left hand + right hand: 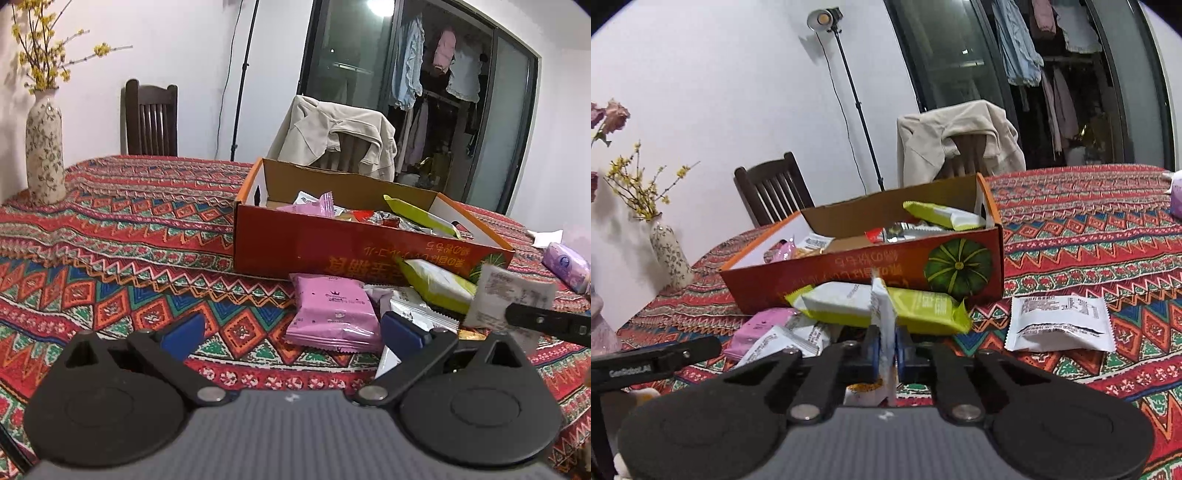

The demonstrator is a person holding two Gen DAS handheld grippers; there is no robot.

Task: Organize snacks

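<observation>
The right gripper [886, 354] has its blue pads pinched tight on a white snack packet [882, 314]. The packet stands on edge between the pads, its long axis running upright, its lower end hanging toward the camera. From the left wrist view the same packet [511, 299] shows flat-on at the right, clear of the table.

The orange cardboard box [849, 273] lies directly beyond the held packet, its long side set across the line of approach and its open top already holding several snacks. Judged from this, the coming move is a lift over the near wall, then a release inside. The right hand is the nearer one to the box.

In the way: a yellow-green packet [886, 304] leans against the near wall of the box, straight ahead of the right gripper. It must be cleared by height.

The left gripper [291, 332] stands wide open and holds nothing. A pink packet [332, 314] lies on the patterned tablecloth [129, 258] just beyond and between its pads. More white packets sit heaped beside it.

A second white packet [1060, 323] lies flat to the right of the box, well apart from the heap. A floral vase [44, 144] stands far left, out of the working area.
</observation>
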